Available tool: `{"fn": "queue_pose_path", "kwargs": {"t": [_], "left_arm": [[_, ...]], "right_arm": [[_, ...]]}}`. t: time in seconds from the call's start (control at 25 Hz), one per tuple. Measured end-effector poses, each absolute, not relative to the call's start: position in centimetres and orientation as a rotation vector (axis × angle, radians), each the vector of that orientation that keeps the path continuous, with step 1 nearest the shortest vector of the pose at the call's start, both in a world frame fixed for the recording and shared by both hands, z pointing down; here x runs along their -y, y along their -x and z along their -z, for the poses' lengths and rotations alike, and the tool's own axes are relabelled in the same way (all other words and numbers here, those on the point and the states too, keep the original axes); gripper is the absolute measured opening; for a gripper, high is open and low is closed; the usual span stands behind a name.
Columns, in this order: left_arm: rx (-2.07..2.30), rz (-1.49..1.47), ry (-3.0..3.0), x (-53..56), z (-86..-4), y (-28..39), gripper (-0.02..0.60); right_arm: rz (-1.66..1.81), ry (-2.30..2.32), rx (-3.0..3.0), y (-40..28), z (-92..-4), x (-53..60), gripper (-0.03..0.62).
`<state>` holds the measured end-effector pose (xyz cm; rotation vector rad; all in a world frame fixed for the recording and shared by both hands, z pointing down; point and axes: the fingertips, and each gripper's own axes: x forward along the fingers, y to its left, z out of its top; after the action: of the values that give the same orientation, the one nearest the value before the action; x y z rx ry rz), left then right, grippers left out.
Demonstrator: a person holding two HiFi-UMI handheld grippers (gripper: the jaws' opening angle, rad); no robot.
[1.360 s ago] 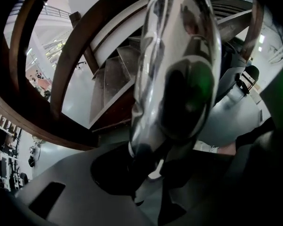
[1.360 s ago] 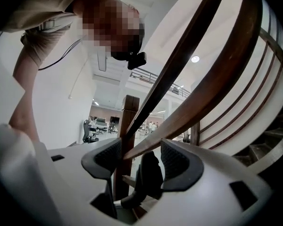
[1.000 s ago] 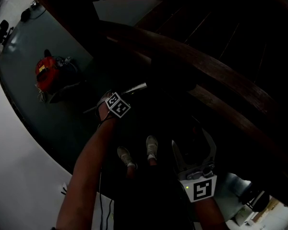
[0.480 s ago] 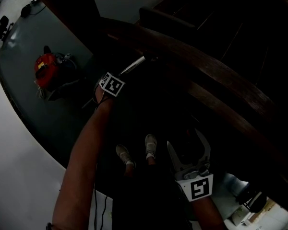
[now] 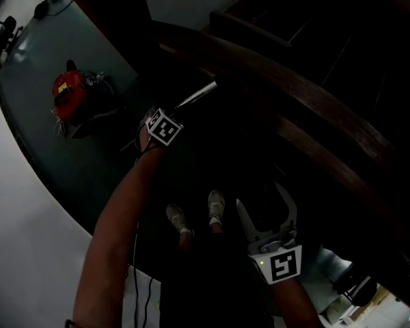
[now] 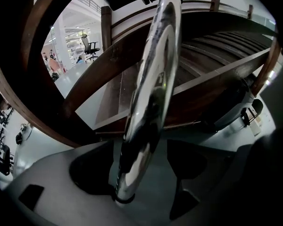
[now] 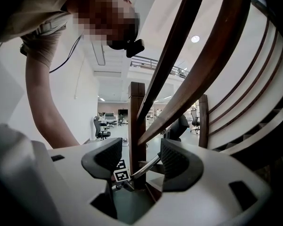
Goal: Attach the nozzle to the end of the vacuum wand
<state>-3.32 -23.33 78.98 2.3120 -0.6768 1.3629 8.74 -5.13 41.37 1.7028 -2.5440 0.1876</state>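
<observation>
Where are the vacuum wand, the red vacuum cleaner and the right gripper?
vacuum wand (image 6: 153,93): left gripper view, middle of the chrome tube.
red vacuum cleaner (image 5: 67,93): head view, top of its red body.
right gripper (image 5: 260,195): head view, midway between its open fingertips.

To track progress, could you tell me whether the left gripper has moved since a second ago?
Yes: the left gripper, jaws opening around the vacuum wand, shifted up-picture toward the wooden handrail.

Dark grey-green floor (image 5: 48,156) stretching beneath the curved wooden staircase (image 5: 307,108), red vacuum body (image 5: 72,96) sitting on it at upper left, two shoes (image 5: 180,224) standing beside the stairs.
</observation>
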Motion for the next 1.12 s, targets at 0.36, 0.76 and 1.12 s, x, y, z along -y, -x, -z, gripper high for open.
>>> {"fn": "queue_pose_path", "kwargs": {"t": [0.36,0.76,1.12], "left_arm": [[0.75,-1.21,-2.37,19.5,-75.9,6.3,0.348],[0.891,-0.513,-2.54,10.7,-54.6,8.2,0.348],[1.177,-0.233,-2.554,1.3,-30.2,18.3,0.348]], "right_arm": [[-0.167,-1.665,2.537,-7.3,-41.9,3.4,0.244],[-0.254,-1.716,2.466,-9.6,-36.7,3.5,0.244],[-0.208,-1.536,2.574,-6.9,-22.0,3.4,0.244]]}}
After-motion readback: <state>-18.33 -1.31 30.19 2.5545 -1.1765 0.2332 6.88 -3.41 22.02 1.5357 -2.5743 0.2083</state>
